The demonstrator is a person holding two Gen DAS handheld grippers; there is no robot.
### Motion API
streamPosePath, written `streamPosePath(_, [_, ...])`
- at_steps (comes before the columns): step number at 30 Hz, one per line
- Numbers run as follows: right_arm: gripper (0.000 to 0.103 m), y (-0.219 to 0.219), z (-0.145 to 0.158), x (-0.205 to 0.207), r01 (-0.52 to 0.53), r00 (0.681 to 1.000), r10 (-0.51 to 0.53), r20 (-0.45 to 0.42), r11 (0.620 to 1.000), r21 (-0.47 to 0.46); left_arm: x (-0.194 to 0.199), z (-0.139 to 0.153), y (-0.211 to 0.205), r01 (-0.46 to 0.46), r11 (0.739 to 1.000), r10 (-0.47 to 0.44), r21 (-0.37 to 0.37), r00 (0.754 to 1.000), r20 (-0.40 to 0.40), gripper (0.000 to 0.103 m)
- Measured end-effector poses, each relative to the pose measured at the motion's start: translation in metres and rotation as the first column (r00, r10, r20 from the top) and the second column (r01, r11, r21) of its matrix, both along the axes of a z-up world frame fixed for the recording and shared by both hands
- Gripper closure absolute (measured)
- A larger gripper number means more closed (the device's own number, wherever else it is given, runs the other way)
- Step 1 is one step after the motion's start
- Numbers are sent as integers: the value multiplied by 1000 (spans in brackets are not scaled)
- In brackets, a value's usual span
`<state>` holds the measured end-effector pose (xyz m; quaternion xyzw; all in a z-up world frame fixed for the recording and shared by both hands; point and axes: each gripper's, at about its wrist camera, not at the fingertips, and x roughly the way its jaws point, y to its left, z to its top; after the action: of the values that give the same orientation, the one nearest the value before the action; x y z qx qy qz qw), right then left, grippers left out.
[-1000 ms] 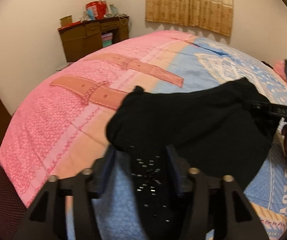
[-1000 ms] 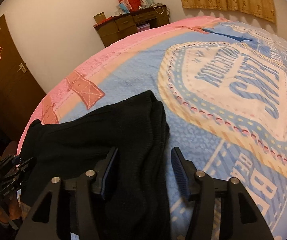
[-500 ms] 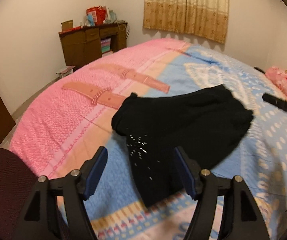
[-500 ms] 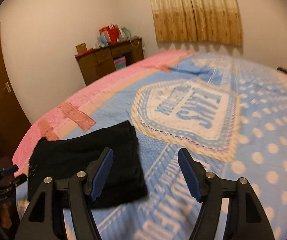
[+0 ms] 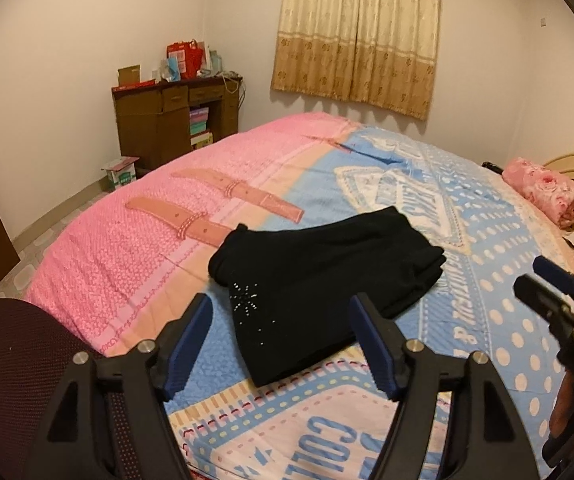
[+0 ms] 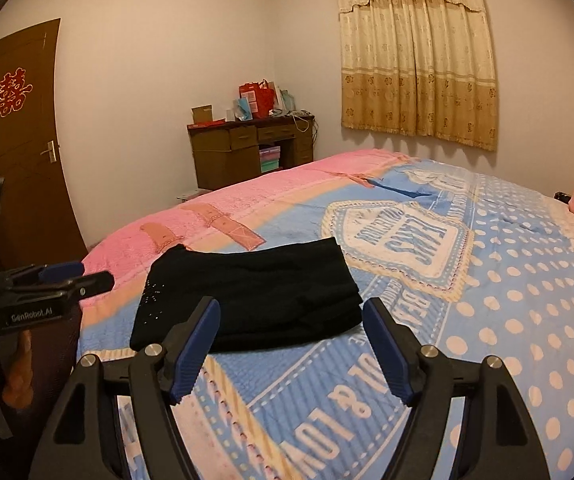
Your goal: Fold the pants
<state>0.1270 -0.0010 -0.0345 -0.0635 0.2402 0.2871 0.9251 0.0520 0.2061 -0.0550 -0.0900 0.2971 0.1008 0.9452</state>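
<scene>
Black pants (image 5: 319, 280) lie folded into a compact stack on the bed (image 5: 127, 248), near its front edge, on the blue part of the quilt just beside the pink band. Long axis runs roughly left–right across both views, slightly diagonal in the left wrist view: the end w/ small sparkly studs (image 5: 247, 304) sits toward the pink side & front edge, the other end points toward the big badge print (image 6: 399, 236) mid-bed. Layered folded edges show on the right-hand end.

Left tool (image 5: 279, 344): jaws spread wide, have just been opening, nothing between the pads; pants lie beyond the tips, no contact. Right tool (image 6: 291, 344): same, spread, just been opening, clear of the cloth. Each tool also shows at the edge of the other's view, w/ a hand (image 6: 15, 368) gripping the left one.

Around: wooden desk (image 6: 247, 148) w/ red bags & boxes in the far corner, beige curtain (image 6: 415, 52), brown door (image 6: 19, 140) w/ a red emblem, pink floral pillow (image 5: 543, 188) at far right, dark chair back (image 5: 11, 360) at lower left. Nothing lies on the pants or between them & the tools.
</scene>
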Motion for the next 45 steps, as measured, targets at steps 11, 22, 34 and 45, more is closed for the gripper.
streamPosePath(11, [28,-5,8,-14,9,1000,-9,7,1000,22,-6,7,-12,19,999,-20,26,1000,22,28])
streamPosePath(22, [28,-4,12,-21,2,1000,-3,10,1000,23,-5,5,-10,2,1000,-2,23,1000,-3,26])
streamPosePath(34, [28,5,15,-19,-8,1000,8,11,1000,27,-3,2,-4,-8,1000,9,18,1000,-19,26])
streamPosePath(45, [28,6,19,-20,-12,1000,11,21,999,37,-4,7,-1,-18,1000,19,19,1000,-12,26])
